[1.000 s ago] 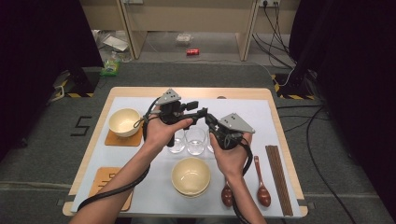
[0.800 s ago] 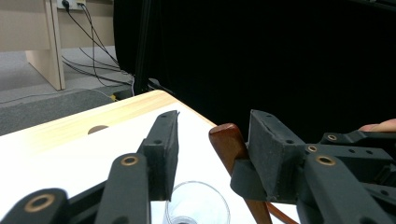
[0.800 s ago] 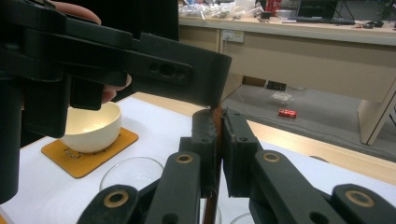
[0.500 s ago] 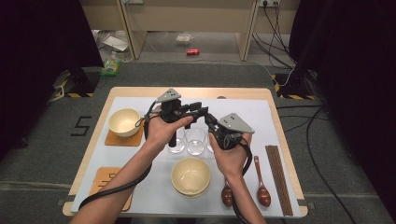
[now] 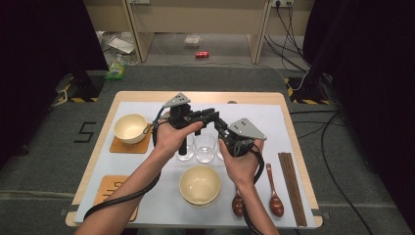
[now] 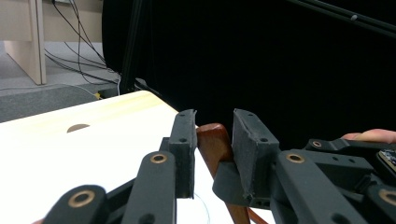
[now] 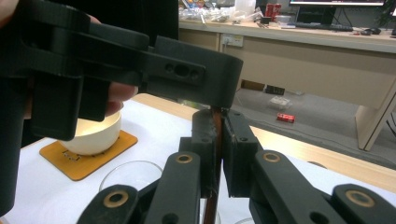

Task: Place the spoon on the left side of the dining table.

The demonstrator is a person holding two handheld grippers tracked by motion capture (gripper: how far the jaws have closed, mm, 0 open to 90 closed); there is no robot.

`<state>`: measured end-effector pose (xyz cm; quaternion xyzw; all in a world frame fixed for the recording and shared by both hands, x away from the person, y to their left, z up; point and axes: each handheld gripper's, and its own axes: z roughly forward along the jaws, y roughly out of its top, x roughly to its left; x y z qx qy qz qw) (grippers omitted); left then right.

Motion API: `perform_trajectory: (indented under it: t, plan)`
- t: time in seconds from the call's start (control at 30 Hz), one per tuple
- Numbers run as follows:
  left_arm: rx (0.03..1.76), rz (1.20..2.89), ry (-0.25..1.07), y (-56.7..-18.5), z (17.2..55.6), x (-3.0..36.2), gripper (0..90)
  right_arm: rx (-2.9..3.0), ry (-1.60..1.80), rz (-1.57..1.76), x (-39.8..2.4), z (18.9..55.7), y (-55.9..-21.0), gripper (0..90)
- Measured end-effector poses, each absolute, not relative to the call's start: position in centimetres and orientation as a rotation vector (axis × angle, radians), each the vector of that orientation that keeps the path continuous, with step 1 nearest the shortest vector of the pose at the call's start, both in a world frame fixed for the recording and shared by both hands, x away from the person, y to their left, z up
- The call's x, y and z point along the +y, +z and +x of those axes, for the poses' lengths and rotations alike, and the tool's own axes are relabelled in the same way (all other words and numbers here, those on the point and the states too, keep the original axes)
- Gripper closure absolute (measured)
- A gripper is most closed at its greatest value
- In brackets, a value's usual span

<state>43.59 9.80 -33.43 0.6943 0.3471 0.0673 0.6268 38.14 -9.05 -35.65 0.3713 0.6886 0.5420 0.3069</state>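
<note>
**Passing a wooden spoon from jaw to jaw above glassware**

The wooden spoon (image 6: 212, 140) is in the air just above the middle drinking glass (image 5: 204, 147), and nothing on the table supports it. The right gripper (image 5: 221, 125) is clamped on the thin stem, which the right gripper view shows pinched upright between its pads. The left gripper (image 5: 212, 114) comes in from the glass's left. Its jaws have just been closing with the spoon's broader end between them. In the left gripper view one pad sits against the wood while a sliver of gap remains at the other, so this looks like a grip not yet made.

The main risk lies in timing. If the right gripper lets go before both left pads bear on the wood, the spoon would likely drop onto the glass or its two neighbours and might tip one over. It could also land in the cream bowl (image 5: 199, 183) on the person's side of the glass.

A second risk is the rounded, polished wood. A grip that catches only its edge could let the spoon swivel or squirt out. The two sets of jaws are also crowded together above the glass and could knock each other.
</note>
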Motion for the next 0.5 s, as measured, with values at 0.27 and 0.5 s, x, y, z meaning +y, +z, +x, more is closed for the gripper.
perform_trajectory:
  t: [0.27, 0.5]
  plan:
    - [0.759, 1.577, 0.168, -32.4, 43.0, 9.8, 74.1, 1.809, 1.440, 0.962, -9.0, 37.9, -35.0, 83.7]
    - [0.733, 1.581, 0.229, -31.8, 42.5, 9.8, 74.8, 1.822, 1.419, 0.935, -8.7, 37.6, -34.5, 76.7]
